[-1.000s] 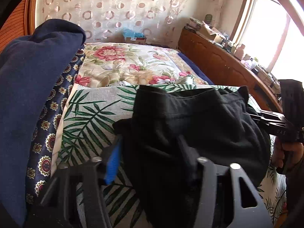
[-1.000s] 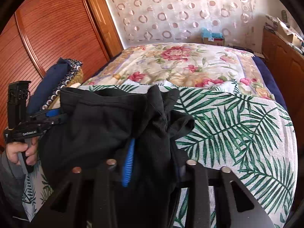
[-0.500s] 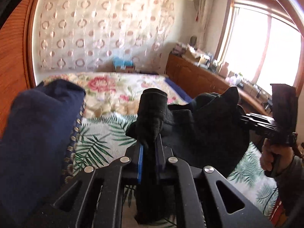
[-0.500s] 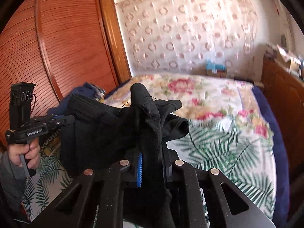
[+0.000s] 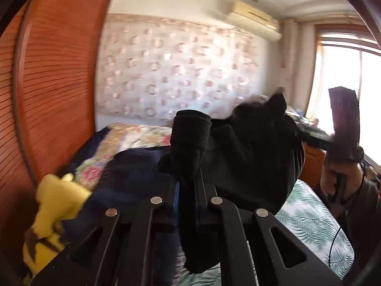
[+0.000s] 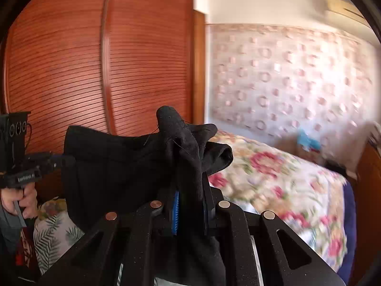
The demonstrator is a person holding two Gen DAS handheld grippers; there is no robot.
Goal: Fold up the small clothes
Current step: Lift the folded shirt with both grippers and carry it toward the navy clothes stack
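A small black garment (image 5: 252,157) hangs in the air between both grippers, well above the bed. My left gripper (image 5: 188,190) is shut on one bunched corner of it. My right gripper (image 6: 190,190) is shut on the other bunched corner of the garment (image 6: 114,166). The cloth sags between them and hides part of the bed. Each view shows the other gripper at its edge: the right one (image 5: 345,128) in the left wrist view, the left one (image 6: 26,164) in the right wrist view.
Below lies the bed with a palm-leaf cloth (image 5: 312,219) and a floral quilt (image 6: 281,178). A navy pile (image 5: 133,176) and a yellow toy (image 5: 54,205) lie at the left. A wooden wardrobe (image 6: 95,71) stands behind, a window (image 5: 345,81) at the right.
Both grippers have closed on the garment's corners and lifted it off the bed, high into the air. The views now tilt up toward the wall and wardrobe.
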